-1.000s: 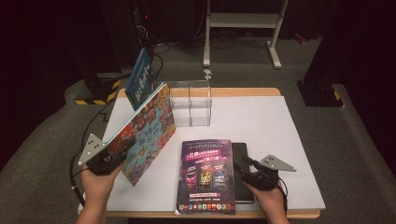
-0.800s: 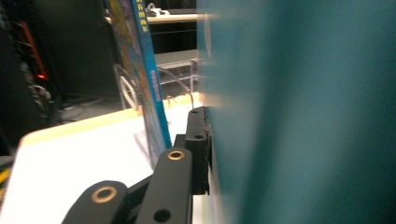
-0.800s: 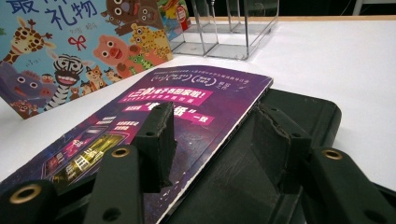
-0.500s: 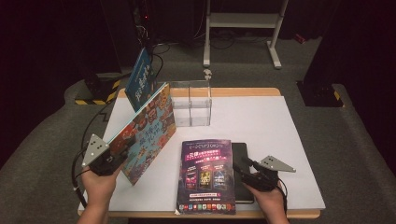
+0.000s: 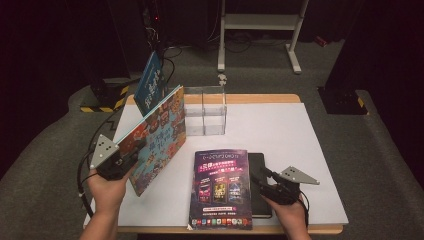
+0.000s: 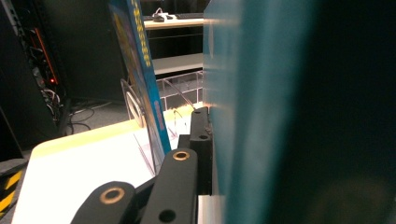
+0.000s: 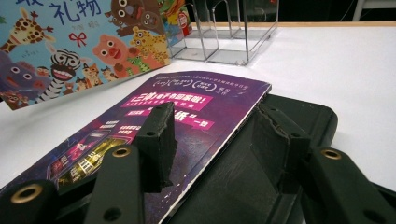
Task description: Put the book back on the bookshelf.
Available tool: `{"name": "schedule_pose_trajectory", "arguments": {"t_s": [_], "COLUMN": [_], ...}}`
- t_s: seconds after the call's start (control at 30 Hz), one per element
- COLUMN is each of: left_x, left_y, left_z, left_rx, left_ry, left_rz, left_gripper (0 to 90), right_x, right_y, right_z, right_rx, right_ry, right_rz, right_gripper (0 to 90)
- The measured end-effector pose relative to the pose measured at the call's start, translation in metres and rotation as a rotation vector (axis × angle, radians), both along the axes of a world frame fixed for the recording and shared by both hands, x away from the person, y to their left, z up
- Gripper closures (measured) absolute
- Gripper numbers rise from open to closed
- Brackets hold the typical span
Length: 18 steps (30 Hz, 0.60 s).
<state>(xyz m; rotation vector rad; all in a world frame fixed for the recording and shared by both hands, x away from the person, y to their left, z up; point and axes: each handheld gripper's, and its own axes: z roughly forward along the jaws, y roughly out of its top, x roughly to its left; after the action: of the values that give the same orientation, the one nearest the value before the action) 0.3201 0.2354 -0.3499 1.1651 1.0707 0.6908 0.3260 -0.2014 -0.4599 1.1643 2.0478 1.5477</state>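
A: Item one, the left tool (image 5: 131,159). What do we record?

B: We list it as clamped on the lower edge of the animal picture book (image 5: 157,135), its jaws having just been closing with the cover between them. The book stands tilted on its edge on the white worktop (image 5: 280,135), just left of the clear acrylic rack (image 5: 205,112). In the left tool's own view the cover (image 6: 261,112) rises right beside the black jaw.

A: Item two, the right tool (image 5: 261,177).

B: We note its jaws apart, one on each side of the right edge of the purple magazine (image 5: 220,187); the pads (image 7: 161,135) do not press on it. The magazine lies flat, in front of the rack and well apart from it, overlapping a black notebook (image 5: 260,192) beneath its right side.

A: Anything else relative to the rack?

B: A blue book (image 5: 150,82) stands upright at its left end, behind the picture book. We cannot tell which compartment holds it.
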Motion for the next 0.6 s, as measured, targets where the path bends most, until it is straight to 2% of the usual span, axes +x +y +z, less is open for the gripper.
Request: {"name": "schedule_pose_trajectory", "arguments": {"t_s": [0.13, 0.3, 0.5, 0.6], "left_x": [-0.001, -0.001, 0.006, 0.012], "left_y": [0.004, 0.007, 0.004, 0.0], "left_z": [0.008, 0.013, 0.017, 0.018], "left_rx": [-0.016, -0.01, -0.026, -0.017], "left_ry": [-0.007, -0.009, -0.015, -0.021], "left_rz": [0.019, 0.047, 0.084, 0.096], "left_gripper": [81.5, 81.5, 81.5, 81.5], "right_x": [0.0, 0.0, -0.001, -0.002], "right_y": [-0.001, -0.001, -0.002, -0.002], "right_z": [0.001, 0.002, 0.003, 0.003], "right_rx": [0.004, 0.008, 0.015, 0.016], "right_ry": [-0.004, -0.004, -0.006, -0.005], "right_rz": [0.006, 0.007, 0.007, 0.008], "right_gripper": [49.1, 49.2, 49.3, 49.4]}}
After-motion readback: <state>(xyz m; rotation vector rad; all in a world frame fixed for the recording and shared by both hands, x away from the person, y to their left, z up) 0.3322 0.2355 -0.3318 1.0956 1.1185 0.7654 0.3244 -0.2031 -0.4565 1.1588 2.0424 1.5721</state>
